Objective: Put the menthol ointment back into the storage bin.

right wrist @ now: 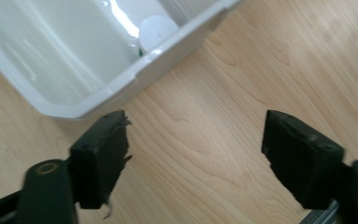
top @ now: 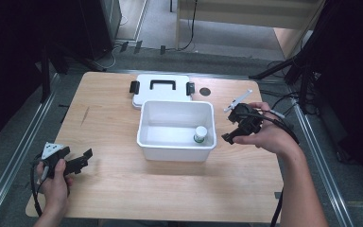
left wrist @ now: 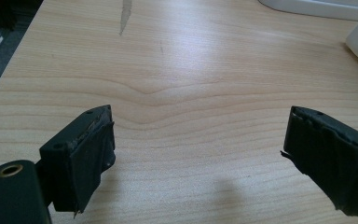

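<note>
The right gripper (top: pixel 230 127) hung just beside the white tub (top: pixel 177 150), off its right wall, jaws spread apart with only bare wood between them. Inside the tub a small white-capped bottle (top: pixel 200 134) stood upright in the near right corner, close against the wall; its label looked green, though it was too small to be sure. Behind the tub lay its white lid (top: pixel 161 87), flat, black handle up, seemingly touching the tub's far rim. Over at the near left of the surface (top: pixel 123 179), the left gripper (top: pixel 86 157) sat low, well apart from the tub, jaws wide and holding nothing.
</note>
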